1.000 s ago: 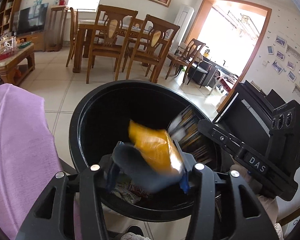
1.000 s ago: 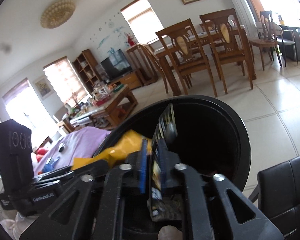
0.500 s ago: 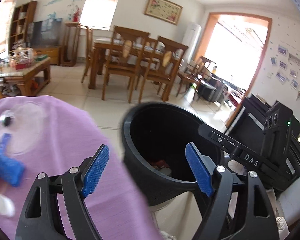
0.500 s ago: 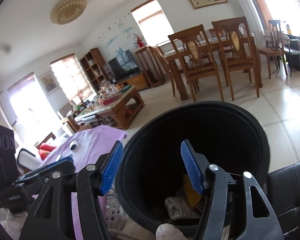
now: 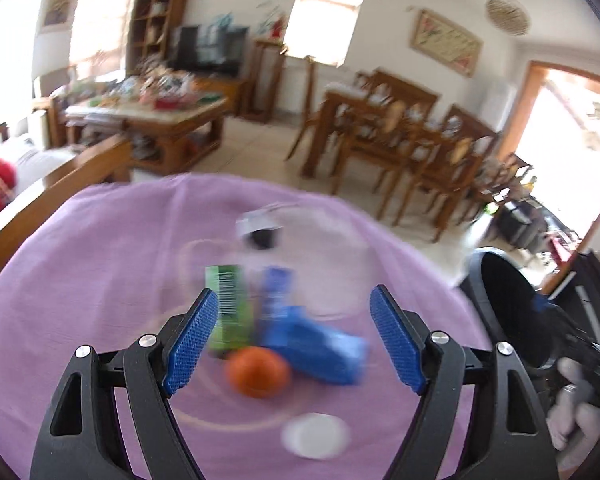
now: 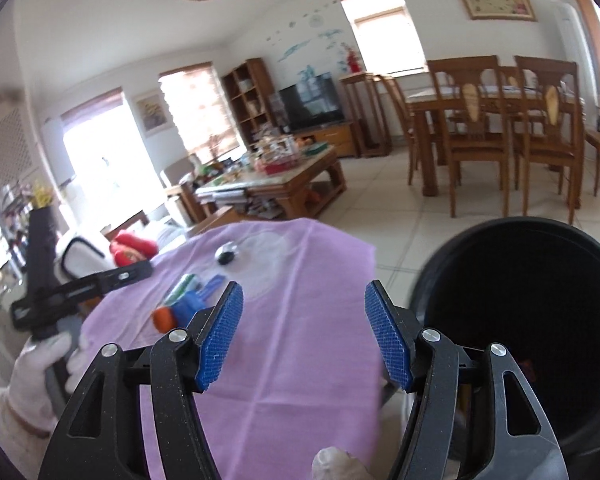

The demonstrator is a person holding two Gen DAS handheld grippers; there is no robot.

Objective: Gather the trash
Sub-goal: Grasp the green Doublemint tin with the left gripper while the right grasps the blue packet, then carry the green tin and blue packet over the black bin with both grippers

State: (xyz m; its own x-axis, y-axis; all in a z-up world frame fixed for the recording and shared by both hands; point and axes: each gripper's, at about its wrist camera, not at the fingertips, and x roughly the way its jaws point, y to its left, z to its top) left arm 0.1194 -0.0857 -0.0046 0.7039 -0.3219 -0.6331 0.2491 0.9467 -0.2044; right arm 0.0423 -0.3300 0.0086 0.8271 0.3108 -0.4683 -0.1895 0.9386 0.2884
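My left gripper [image 5: 294, 344] is open and empty above a purple cloth [image 5: 100, 280]. Between and beyond its jaws lie a green box [image 5: 228, 312], a blue packet [image 5: 312, 344], an orange round thing [image 5: 258, 372], a white disc [image 5: 315, 436] and a small black-and-white item [image 5: 262, 234]. My right gripper [image 6: 304, 340] is open and empty over the cloth's near edge [image 6: 280, 380]. The black trash bin [image 6: 532, 320] stands to its right; the bin also shows at the right of the left wrist view [image 5: 508, 312]. The pile [image 6: 180, 304] lies left of the right gripper.
A cluttered wooden coffee table [image 6: 276, 184], a dining table with chairs [image 6: 496, 120] and a TV unit [image 6: 312, 108] stand beyond on a tiled floor. The left gripper's body [image 6: 60, 284] is at the cloth's left edge.
Both grippers let go of their wrappers into the bin and opened. Both then swung left, away from the bin and over the purple cloth; the left now faces the pile.
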